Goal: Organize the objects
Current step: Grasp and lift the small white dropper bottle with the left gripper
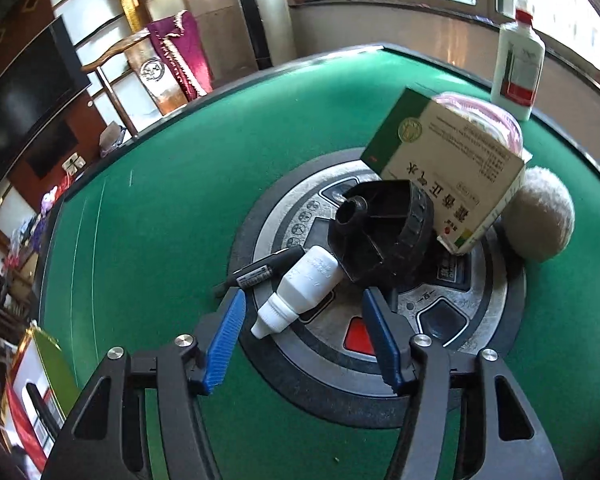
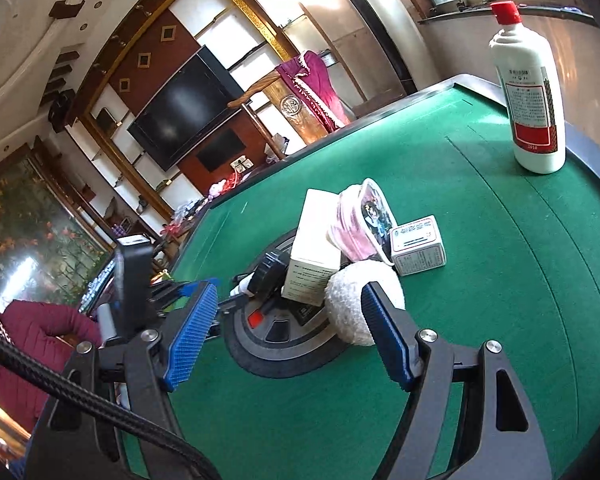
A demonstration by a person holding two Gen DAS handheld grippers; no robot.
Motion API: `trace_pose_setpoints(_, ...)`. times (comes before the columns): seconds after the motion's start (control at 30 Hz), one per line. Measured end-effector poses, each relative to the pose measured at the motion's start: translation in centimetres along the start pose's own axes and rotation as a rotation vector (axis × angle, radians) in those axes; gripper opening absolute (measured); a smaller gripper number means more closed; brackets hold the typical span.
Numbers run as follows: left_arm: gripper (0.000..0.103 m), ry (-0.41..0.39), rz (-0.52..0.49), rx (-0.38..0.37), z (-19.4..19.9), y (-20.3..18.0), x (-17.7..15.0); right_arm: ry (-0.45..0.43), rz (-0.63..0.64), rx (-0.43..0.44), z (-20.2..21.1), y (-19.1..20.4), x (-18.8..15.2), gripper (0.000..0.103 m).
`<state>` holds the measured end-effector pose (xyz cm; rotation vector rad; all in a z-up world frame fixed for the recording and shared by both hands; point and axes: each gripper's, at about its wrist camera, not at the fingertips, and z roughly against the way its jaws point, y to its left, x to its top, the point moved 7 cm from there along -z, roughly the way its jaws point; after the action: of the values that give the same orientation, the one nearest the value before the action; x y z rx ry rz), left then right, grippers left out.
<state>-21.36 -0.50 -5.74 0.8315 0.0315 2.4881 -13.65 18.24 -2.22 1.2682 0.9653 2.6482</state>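
A: Dropper bottle: small, white, lying on its side on the round panel at the middle of the green table, touching a pen and a black wheel. How will it handle?

B: Probably light, stiff plastic, smooth and apt to roll. Best taken across the ribbed body, not the tapered cap.

A: Jaws?

B: Left gripper: apart, bottle between them, pads not pressing. Right gripper: apart, empty, just beside a fluffy ball.
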Motion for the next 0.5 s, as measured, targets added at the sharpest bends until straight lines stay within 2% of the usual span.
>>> trace_pose_setpoints(0.07, 0.042, 0.021, -0.028, -0.003, -0.6, -0.7, 0.0, -0.003, 0.001, -0.003, 0.1, 0.0, 0.0, 0.074)
trace_pose_setpoints(0.13, 0.038, 0.011, -0.043, 0.013, -0.8, -0.9, 0.2, -0.007, -0.003, -0.004, 0.1, 0.0, 0.1, 0.074)
trace_pose_setpoints(0.17, 0.033, 0.009, -0.038, 0.014, -1.0, -1.0, 0.3, -0.006, -0.003, -0.006, 0.1, -0.1, 0.1, 0.074)
trace_pose_setpoints(0.2, 0.03, 0.01, -0.018, 0.014, -1.0, -1.0, 0.3, -0.008, -0.005, -0.012, 0.0, -0.2, 0.1, 0.074)
trace_pose_setpoints(0.27, 0.018, 0.002, 0.043, 0.005, -0.8, -0.9, 0.1, -0.004, -0.003, -0.022, -0.1, -0.3, 0.1, 0.074)
trace_pose_setpoints(0.5, 0.017, 0.007, 0.164, -0.017, 1.8, -2.5, -2.7, 0.005, -0.018, -0.067, -0.4, -1.6, 0.1, 0.074)
